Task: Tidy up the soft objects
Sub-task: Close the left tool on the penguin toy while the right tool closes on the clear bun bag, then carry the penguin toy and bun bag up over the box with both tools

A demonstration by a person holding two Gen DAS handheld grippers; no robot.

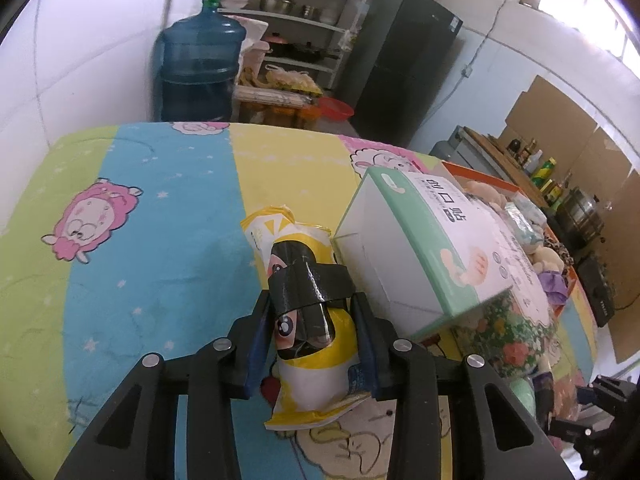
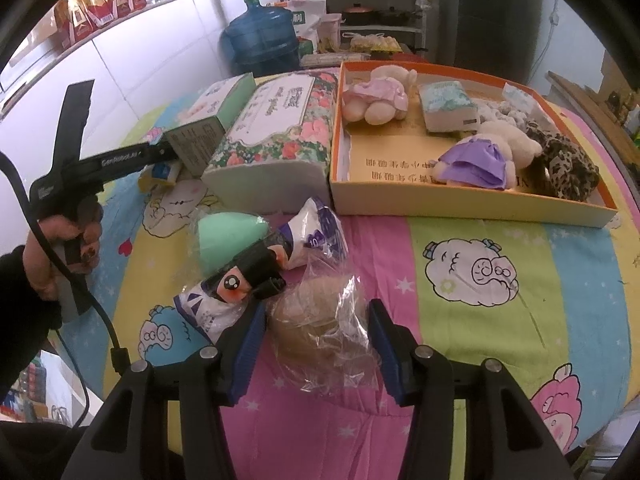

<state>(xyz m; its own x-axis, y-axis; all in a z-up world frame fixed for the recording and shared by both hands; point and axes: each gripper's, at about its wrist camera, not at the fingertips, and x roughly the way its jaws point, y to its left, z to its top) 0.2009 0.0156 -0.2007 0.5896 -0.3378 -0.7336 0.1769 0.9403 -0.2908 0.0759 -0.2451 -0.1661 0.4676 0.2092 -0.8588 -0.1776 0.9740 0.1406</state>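
My left gripper [image 1: 312,312] has its jaws around a yellow-and-white soft packet [image 1: 310,320] with a cartoon face and black bands, lying on the bedspread; the fingers [image 1: 258,336] touch its sides. A green-and-white tissue box [image 1: 420,248] leans right beside it. My right gripper [image 2: 318,320] is open around a beige soft lump in clear plastic wrap [image 2: 320,320]. A purple-and-white packet [image 2: 256,276] and a mint green sponge [image 2: 228,236] lie to its left. The orange box [image 2: 460,204] ahead holds plush toys [image 2: 376,96] and tissue packs.
A floral tissue pack [image 2: 276,132] stands left of the orange box. The left hand-held gripper [image 2: 116,160] shows in the right wrist view. A blue water jug [image 1: 200,64], shelves and a dark fridge [image 1: 400,64] stand beyond the bed edge.
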